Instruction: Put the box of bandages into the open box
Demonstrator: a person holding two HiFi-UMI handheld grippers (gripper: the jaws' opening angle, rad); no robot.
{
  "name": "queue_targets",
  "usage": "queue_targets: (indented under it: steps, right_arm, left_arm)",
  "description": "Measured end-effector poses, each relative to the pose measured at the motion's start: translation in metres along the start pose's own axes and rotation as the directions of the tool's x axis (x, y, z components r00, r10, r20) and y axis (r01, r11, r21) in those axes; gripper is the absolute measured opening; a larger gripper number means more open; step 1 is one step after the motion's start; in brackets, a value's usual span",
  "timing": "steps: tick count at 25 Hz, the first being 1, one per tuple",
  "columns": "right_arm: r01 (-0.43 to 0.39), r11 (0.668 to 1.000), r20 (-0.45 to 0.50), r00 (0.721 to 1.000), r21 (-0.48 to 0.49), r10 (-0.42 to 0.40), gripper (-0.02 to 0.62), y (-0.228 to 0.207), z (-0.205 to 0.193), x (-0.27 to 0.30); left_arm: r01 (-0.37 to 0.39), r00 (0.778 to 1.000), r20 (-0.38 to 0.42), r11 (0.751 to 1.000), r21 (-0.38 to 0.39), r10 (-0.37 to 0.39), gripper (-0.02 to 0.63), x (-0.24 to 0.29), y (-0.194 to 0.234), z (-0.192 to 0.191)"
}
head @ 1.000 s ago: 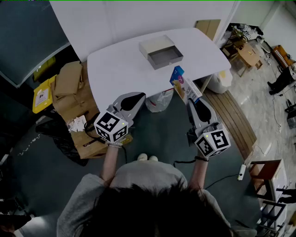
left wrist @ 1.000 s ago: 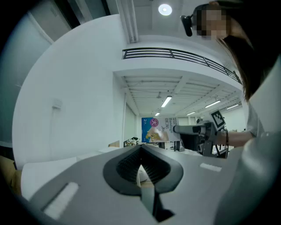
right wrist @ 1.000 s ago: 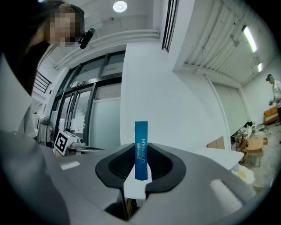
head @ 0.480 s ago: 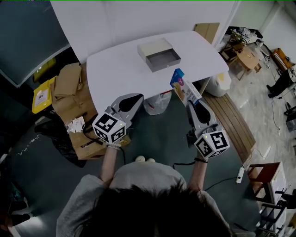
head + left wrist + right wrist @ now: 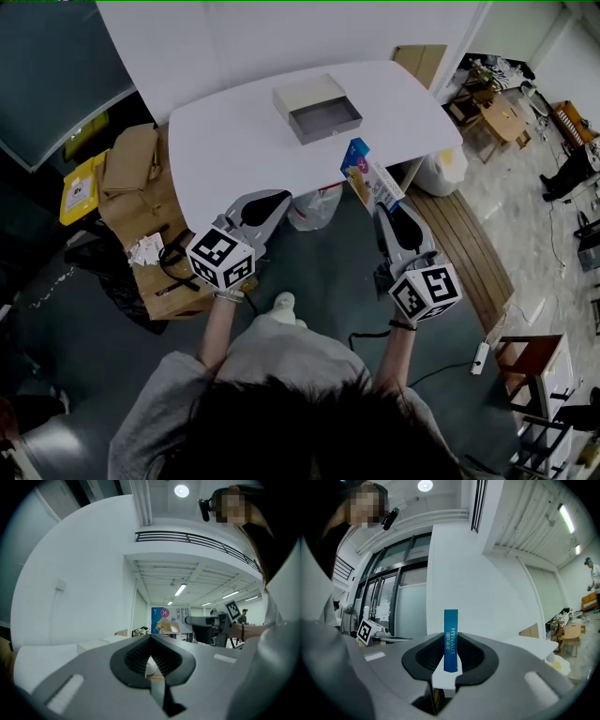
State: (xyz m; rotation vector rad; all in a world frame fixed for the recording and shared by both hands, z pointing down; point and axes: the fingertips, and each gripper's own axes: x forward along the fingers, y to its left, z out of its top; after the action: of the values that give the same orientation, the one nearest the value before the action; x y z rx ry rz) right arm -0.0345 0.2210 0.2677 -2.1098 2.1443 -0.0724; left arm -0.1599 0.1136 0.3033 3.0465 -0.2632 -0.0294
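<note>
Your right gripper (image 5: pixel 379 207) has its fingers clamped on the narrow lower end of the box of bandages (image 5: pixel 369 172). The box stands upright in the air by the near edge of the tabletop (image 5: pixel 234 141), well short of the open box (image 5: pixel 325 116). Your left gripper (image 5: pixel 279 198) hangs empty, fingers closed together. With so little of the box pinched, it could pivot or slip on the carry. A tilted release may catch the open box's rim rather than drop inside.
</note>
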Motion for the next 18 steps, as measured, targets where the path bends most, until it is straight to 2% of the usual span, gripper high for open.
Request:
queue_targets:
  steps: [5,18]
  right_arm:
    - [0.000,1.000,-0.012,1.000,0.015,0.001,0.094,-0.013,-0.005,0.013]
    - [0.031,0.998,-0.027,0.999,0.050,-0.030,0.094,-0.056,-0.019,0.087]
  left_arm:
    - [0.021,1.000,-0.019,1.000,-0.017,-0.021,-0.005,0.016,0.007,-0.007]
    - [0.060,0.998,-0.030,0.996,-0.071,-0.062,-0.005,0.073,0.072,-0.016]
